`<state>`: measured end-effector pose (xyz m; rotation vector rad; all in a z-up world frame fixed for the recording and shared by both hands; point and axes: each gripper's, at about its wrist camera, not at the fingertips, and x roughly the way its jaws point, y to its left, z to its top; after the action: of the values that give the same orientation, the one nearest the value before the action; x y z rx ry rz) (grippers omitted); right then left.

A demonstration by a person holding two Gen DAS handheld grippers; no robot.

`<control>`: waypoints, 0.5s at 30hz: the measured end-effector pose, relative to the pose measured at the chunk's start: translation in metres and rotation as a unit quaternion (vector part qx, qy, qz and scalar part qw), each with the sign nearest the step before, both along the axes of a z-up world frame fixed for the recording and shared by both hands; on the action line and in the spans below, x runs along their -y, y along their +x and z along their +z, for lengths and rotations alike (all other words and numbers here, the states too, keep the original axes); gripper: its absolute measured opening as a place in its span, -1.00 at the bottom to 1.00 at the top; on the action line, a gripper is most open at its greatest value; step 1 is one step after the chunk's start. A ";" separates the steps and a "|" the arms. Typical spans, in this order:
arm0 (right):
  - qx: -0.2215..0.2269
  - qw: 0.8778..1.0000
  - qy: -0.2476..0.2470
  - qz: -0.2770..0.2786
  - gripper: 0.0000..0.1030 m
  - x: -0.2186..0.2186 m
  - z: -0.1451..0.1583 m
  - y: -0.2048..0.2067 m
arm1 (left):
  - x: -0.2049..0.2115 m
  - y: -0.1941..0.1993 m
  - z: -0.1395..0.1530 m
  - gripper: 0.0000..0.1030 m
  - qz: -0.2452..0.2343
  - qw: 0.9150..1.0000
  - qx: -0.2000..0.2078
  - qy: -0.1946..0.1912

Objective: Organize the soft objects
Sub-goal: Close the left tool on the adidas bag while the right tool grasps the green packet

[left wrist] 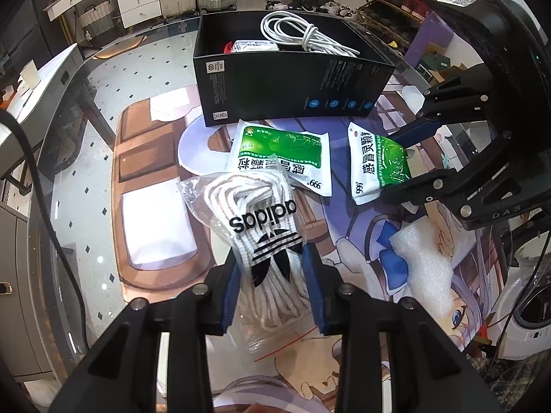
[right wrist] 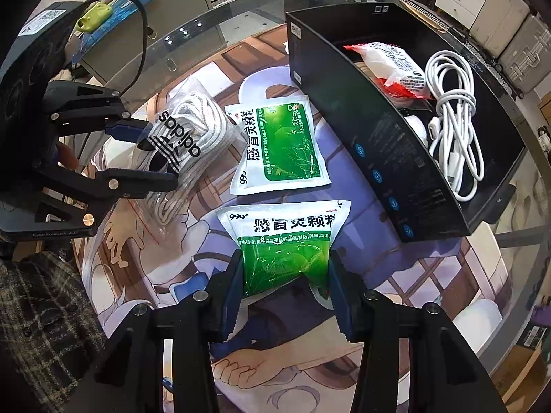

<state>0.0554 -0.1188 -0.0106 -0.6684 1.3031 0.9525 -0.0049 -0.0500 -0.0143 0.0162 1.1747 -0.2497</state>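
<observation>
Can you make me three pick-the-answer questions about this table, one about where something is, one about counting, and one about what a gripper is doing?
1. Where is the white cable?
A. inside the black box
B. on the mat beside the box
C. in the left gripper

2. How many green and white sachets are outside the box?
A. one
B. two
C. four

3. What is the right gripper doing?
A. hanging open over nothing
B. squeezing a green sachet
C. holding the cable

Answers:
1 A, the cable lies coiled within the box walls.
2 B, one sachet is in the right gripper's jaws and the other sachet lies flat on the mat.
3 B, its jaws press the sachet's sides and it bulges.
</observation>
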 end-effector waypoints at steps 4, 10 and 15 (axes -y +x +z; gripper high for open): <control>0.005 1.000 0.005 -0.003 -0.12 0.013 0.007 -0.005 | 0.002 -0.002 0.003 -0.37 0.000 1.000 0.004 0.004; 0.015 1.000 0.012 -0.011 -0.12 0.030 0.018 -0.014 | 0.001 0.001 0.009 -0.40 -0.001 1.000 0.011 0.014; 0.015 0.999 0.025 -0.022 -0.12 0.048 0.027 -0.018 | -0.002 0.003 0.015 -0.41 0.000 1.000 0.022 0.012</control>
<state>0.0377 -0.1667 0.0162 -0.6121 1.2594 0.9334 -0.0020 -0.0478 0.0008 0.0424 1.1339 -0.2350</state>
